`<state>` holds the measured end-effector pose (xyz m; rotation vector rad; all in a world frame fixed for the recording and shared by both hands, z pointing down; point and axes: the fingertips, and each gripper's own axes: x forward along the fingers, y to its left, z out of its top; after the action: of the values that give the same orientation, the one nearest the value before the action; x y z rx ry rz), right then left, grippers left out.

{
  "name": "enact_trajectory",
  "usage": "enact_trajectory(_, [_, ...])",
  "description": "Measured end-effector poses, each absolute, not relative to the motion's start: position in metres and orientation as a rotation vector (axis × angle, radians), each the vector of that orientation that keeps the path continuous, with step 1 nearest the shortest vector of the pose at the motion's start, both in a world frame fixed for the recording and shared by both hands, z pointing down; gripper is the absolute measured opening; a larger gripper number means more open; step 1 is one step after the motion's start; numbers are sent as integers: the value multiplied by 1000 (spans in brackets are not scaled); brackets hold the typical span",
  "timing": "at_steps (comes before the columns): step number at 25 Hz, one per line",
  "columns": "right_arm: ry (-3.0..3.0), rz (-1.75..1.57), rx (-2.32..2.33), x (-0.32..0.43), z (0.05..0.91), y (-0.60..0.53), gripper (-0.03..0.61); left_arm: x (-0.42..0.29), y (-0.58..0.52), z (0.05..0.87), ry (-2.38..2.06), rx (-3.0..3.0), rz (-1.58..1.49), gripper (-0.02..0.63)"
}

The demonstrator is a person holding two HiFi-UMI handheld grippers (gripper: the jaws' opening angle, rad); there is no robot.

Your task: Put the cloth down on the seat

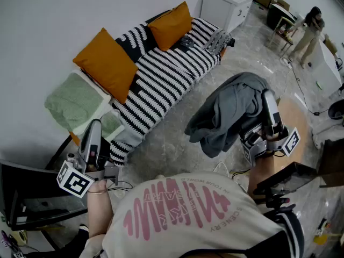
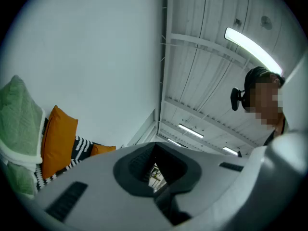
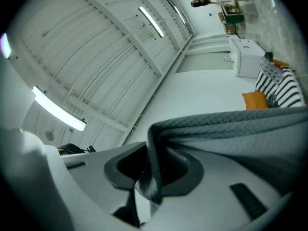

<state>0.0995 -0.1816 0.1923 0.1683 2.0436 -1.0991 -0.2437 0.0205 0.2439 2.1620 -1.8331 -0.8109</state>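
Pale marbled floor (image 1: pixel 177 138) runs up to a white wall (image 1: pixel 54 15), and one long sofa (image 1: pixel 161 74) in black-and-white stripes stands against it. The one grey cloth (image 1: pixel 228 112) is not on that seat: it hangs in a bunched heap off the right gripper (image 1: pixel 267 102), held up over the floor and well clear of the sofa's front edge. Looking along that gripper's jaws, they are closed on a fold of the cloth (image 3: pixel 231 129), which is pinched between the pads and drapes across the top of the right gripper (image 3: pixel 154 174). The second tool, the left gripper (image 1: pixel 94 127), is raised near the sofa's near end; seen from the left gripper (image 2: pixel 155 173) itself, its jaws stand only a slit apart with nothing in them. On the seat I count two orange cushions, one (image 1: pixel 106 63) leaning on the wall at the near end and one (image 1: pixel 171 24) farther along, leaving the striped middle bare in front of them. One pale green cushion (image 1: pixel 72 102) sits at the near end, beside the first orange one. At the far end lie a small dark object (image 1: pixel 186 41) and one patterned throw (image 1: pixel 217 39). Beyond the sofa stands one white cabinet (image 1: pixel 226 4), and one person (image 1: pixel 307 34) stands far off on the right.
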Motion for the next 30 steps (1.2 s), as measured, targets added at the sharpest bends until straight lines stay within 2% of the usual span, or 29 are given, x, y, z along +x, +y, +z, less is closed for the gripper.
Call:
enact_trajectory(17, [2094,-1093,166,79,182,-186,93,-257,28,219,-1859,2213,-819,8])
enact_trajectory(23, [2086,-1129,196,31,188,-172,93,-296,63,220,-1930,2173,-816,8])
enact_trajectory(30, [2084,-1040,168,108,193,-193,93,-228,7,230,-1825,2260,-754,8])
